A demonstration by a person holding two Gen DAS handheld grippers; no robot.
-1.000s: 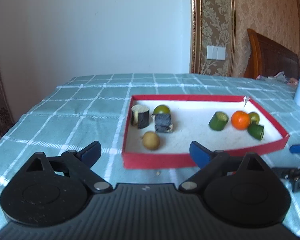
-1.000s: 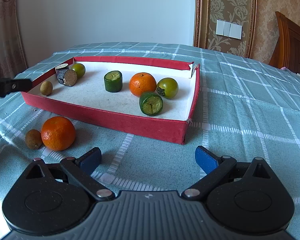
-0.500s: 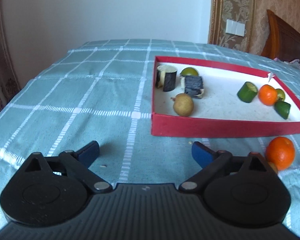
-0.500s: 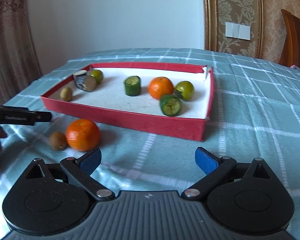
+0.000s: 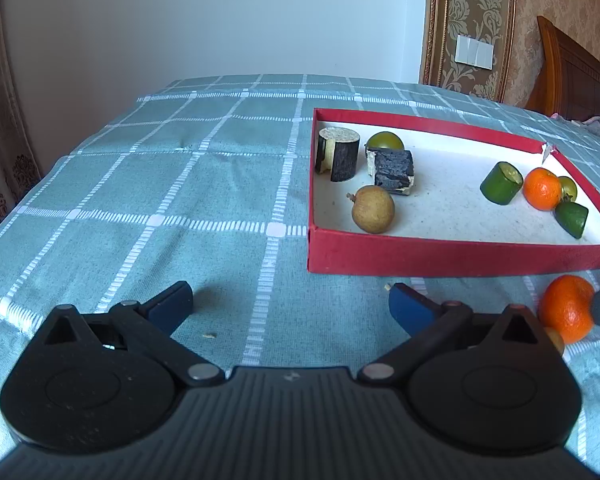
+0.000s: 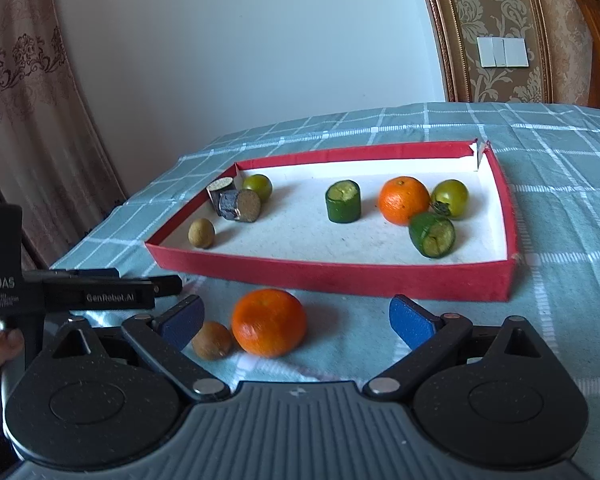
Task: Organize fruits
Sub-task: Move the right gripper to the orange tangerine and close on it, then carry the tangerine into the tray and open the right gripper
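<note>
A plain white wall (image 5: 220,16) fills twelve o'clock, with patterned gold wallpaper (image 5: 472,20), a white light switch (image 5: 475,53) and a wooden headboard (image 5: 576,80) at two o'clock, and a brown curtain (image 6: 28,92) at nine.

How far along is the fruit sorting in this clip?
Mostly done: the red shallow tray already holds eight pieces, including an orange mandarin. In hand: nothing; the right gripper is open around a second orange mandarin on the cloth, and the left gripper is open and empty. Left: that mandarin and the small brown fruit beside it.
</note>
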